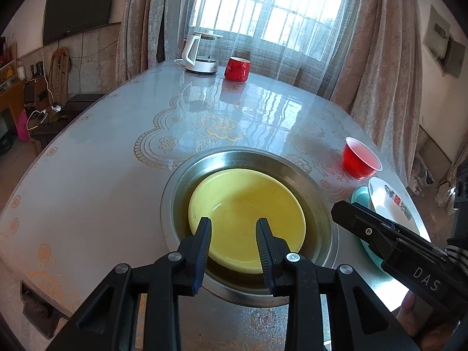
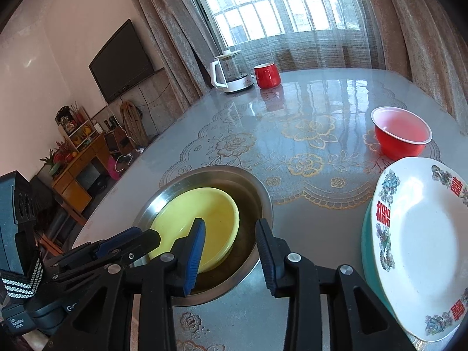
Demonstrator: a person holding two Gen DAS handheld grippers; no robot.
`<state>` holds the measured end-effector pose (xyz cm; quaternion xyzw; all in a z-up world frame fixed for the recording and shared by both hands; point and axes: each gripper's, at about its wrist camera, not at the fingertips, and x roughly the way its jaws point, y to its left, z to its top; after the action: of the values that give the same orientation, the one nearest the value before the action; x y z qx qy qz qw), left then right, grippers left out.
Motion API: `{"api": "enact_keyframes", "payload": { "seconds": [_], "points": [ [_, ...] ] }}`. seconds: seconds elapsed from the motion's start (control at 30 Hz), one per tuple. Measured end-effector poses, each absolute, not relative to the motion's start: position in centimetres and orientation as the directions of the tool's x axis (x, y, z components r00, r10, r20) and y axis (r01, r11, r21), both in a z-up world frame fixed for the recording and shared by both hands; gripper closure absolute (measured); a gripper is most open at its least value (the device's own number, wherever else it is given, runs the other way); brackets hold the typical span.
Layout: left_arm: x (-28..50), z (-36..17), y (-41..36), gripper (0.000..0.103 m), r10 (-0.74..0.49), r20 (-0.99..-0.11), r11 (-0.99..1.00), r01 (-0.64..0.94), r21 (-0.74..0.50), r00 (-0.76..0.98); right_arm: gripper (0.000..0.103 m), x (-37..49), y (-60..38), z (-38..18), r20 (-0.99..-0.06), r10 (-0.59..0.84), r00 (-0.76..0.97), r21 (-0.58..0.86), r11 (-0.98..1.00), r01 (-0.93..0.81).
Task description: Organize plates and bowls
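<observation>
A yellow plate (image 1: 248,204) lies inside a wide steel basin (image 1: 181,181) on the table. My left gripper (image 1: 234,220) hovers over the near side of that plate, open, with nothing between its fingers. My right gripper (image 2: 230,221) is open too, above the right side of the yellow plate (image 2: 199,207) and the basin (image 2: 257,193), holding nothing. Its closed-looking side profile shows at the right of the left wrist view. To the right, a white plate (image 2: 418,234) with flower and red-character trim rests on a teal plate (image 2: 367,234). A red bowl (image 2: 400,134) stands behind them.
A white kettle (image 1: 200,55) and a red mug (image 1: 237,68) stand at the table's far edge by the curtained window. The glossy tablecloth with gold flowers (image 2: 307,128) covers the table. The table's right edge runs close beside the stacked plates.
</observation>
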<state>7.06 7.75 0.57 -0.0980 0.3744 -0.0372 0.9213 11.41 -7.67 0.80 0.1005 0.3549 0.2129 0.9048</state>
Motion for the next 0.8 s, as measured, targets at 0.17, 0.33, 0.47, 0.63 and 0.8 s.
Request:
{"api": "enact_keyframes", "payload": {
  "seconds": [0.17, 0.33, 0.47, 0.63, 0.8],
  "points": [
    [6.9, 1.2, 6.9, 0.071, -0.140, -0.677, 0.981, 0.007, -0.196, 0.722, 0.067, 10.7, -8.5, 1.2, -0.588, 0.447, 0.674, 0.329, 0.894, -0.305],
    [6.9, 1.5, 5.6, 0.071, -0.155, -0.674, 0.981, 0.032, -0.192, 0.722, 0.066, 9.7, -9.2, 2.0, -0.578, 0.438, 0.688, 0.310, 0.898, -0.312],
    [6.7, 1.9, 4.8, 0.070, -0.161, -0.669, 0.982, 0.051, -0.181, 0.725, 0.064, 9.3, -9.7, 2.5, -0.562, 0.437, 0.702, 0.297, 0.899, -0.322],
    [7.0, 2.1, 4.1, 0.069, -0.160, -0.679, 0.983, 0.053, -0.175, 0.716, 0.064, 9.0, -10.4, 3.0, -0.557, 0.410, 0.723, 0.270, 0.912, -0.309],
    [7.0, 2.5, 3.6, 0.067, -0.155, -0.679, 0.984, 0.049, -0.173, 0.718, 0.063, 8.9, -12.0, 3.2, -0.547, 0.396, 0.738, 0.290, 0.916, -0.277]
  ]
}}
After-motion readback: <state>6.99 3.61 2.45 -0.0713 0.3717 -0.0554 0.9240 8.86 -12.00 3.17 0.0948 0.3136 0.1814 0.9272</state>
